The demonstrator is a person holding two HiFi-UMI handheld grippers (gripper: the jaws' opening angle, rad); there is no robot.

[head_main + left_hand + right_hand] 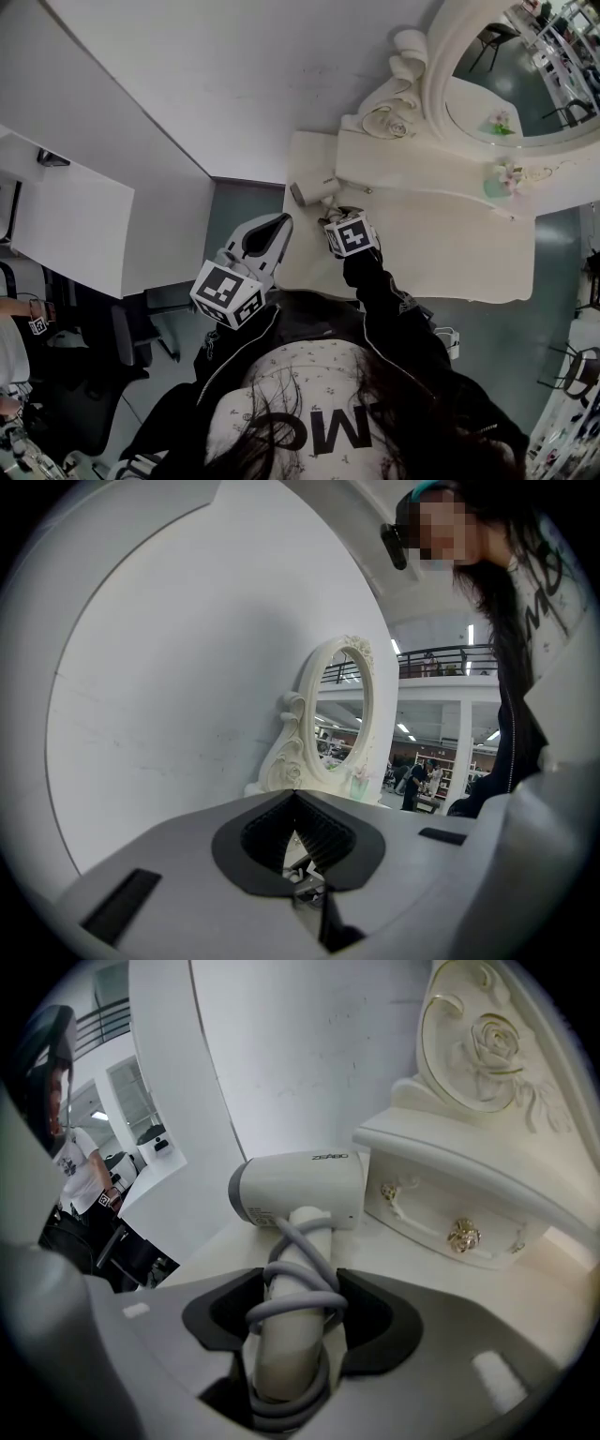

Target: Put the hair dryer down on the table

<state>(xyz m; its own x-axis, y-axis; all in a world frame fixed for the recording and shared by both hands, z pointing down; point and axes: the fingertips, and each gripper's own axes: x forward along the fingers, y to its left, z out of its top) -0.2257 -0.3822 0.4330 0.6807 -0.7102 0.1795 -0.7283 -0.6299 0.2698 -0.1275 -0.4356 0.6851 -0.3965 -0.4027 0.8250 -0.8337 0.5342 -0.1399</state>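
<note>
The white hair dryer [300, 1185] has its grey cord wound round the handle. My right gripper [298, 1297] is shut on that handle, pads against the cord. In the head view the hair dryer [314, 190] is at the far left corner of the cream dressing table [450, 253], beside its drawer unit, with my right gripper [332, 214] just behind it. Whether the dryer touches the tabletop is hidden. My left gripper [279, 223] hangs off the table's left edge over the floor, shut and holding nothing. In its own view the left gripper [295, 797] points at the mirror.
An ornate oval mirror [506, 84] and small flowers [502, 173] stand at the table's back. A drawer with gold knobs [450, 1227] lies right of the dryer. A white desk [75, 225] and a dark chair [141, 328] stand at the left.
</note>
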